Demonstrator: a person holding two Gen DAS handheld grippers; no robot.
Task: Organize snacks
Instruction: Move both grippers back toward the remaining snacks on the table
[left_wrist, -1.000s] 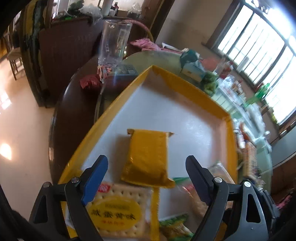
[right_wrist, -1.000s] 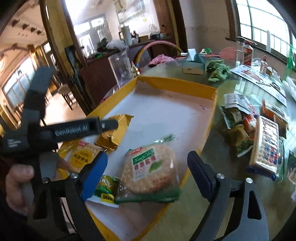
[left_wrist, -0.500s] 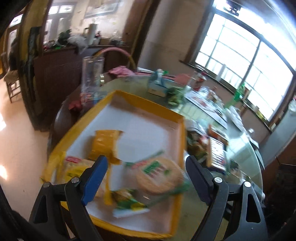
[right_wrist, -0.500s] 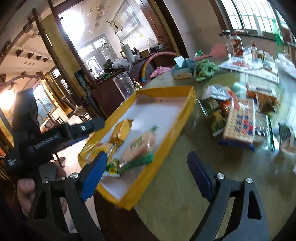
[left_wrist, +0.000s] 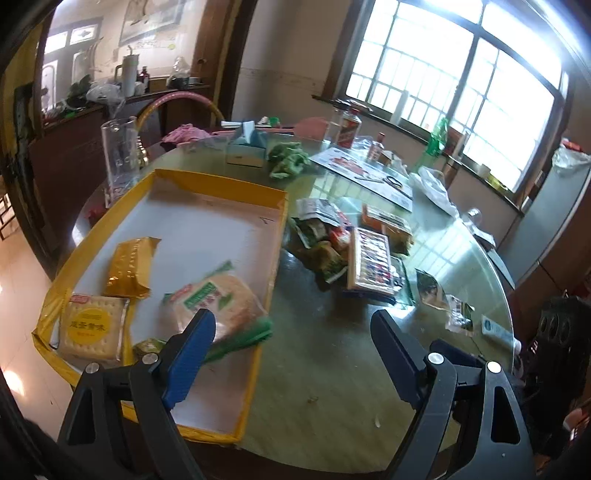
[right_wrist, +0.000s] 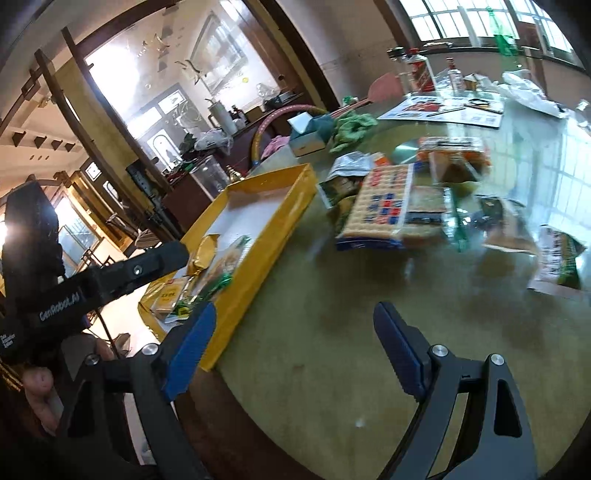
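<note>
Progress check, snack sorting. The yellow tray (left_wrist: 225, 184) sits on the left part of the round tabletop (left_wrist: 332, 369) and is partly filled. Four packets are inside, all toward its near end: a gold foil packet (left_wrist: 129, 267), a square cracker pack with a yellow label (left_wrist: 92, 326), a round cracker pack with green print (left_wrist: 218, 302), and a small green packet (left_wrist: 149, 347) mostly hidden behind my left jaw. The far half of the tray is bare white floor, so room is not the constraint.

Still loose on the tabletop, just right of the tray: a heap of green and silver packets (left_wrist: 319, 240), a long biscuit box with a red and blue grid (right_wrist: 380, 206), an orange-topped pack (right_wrist: 452, 155) behind it, and two or three more packets (right_wrist: 559, 260) farther right. I judge the job less than half done; the exact count in the heap is unclear from here.

Left gripper (left_wrist: 291, 354): jaws wide, nothing between them, hovering over the tray's near right edge. Right gripper (right_wrist: 291, 350): jaws wide, also empty, over bare tabletop and facing the loose heap. In the right wrist view the left tool is visible with a hand (right_wrist: 40, 387) on it.

Next, in my judgement: right gripper to the biscuit box, the nearest loose item.
</note>
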